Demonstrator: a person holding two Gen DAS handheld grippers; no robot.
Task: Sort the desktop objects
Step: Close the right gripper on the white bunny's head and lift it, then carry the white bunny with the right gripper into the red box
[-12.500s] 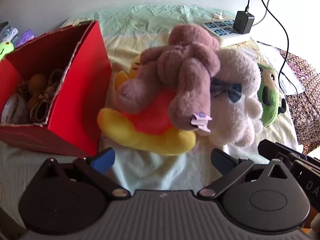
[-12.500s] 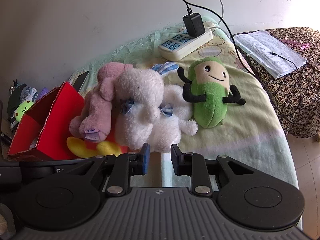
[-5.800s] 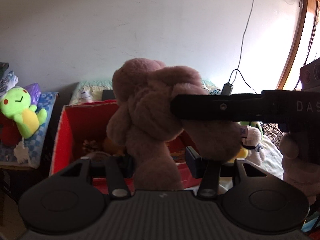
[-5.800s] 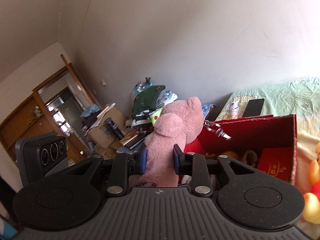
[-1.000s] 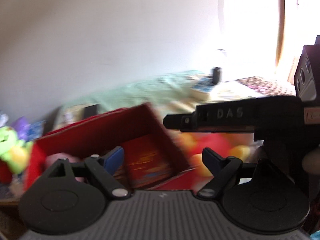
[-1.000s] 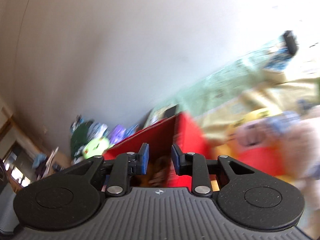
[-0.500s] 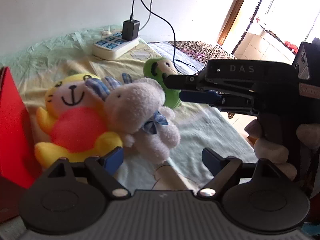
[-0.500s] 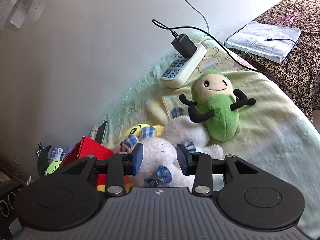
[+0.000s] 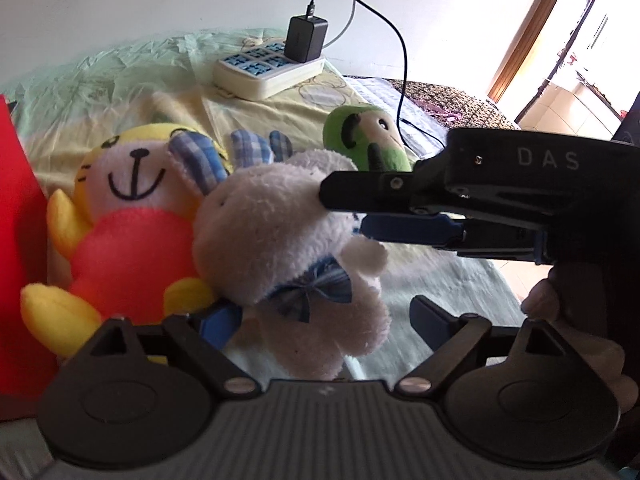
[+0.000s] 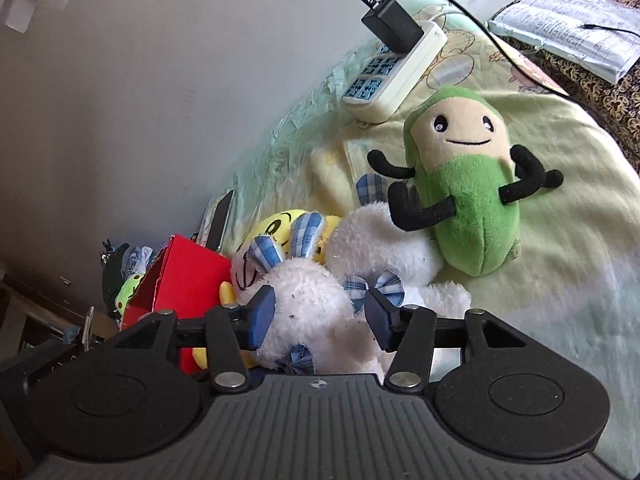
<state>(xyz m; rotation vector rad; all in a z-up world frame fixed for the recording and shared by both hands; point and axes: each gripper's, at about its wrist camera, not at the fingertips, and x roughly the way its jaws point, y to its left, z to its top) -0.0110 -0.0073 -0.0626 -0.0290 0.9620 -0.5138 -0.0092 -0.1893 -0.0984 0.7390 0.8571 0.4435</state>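
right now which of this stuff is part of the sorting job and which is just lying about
Part of the job:
white plush rabbit
yellow plush cat
green plush
red box

Lying about:
power strip
black charger
papers

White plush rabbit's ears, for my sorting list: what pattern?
Blue-and-white plaid ears, clearest in the right wrist view.

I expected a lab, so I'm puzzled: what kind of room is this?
Probably a lived-in bedroom: plush toys such as a white bunny lie on a bedsheet, beside a power strip.
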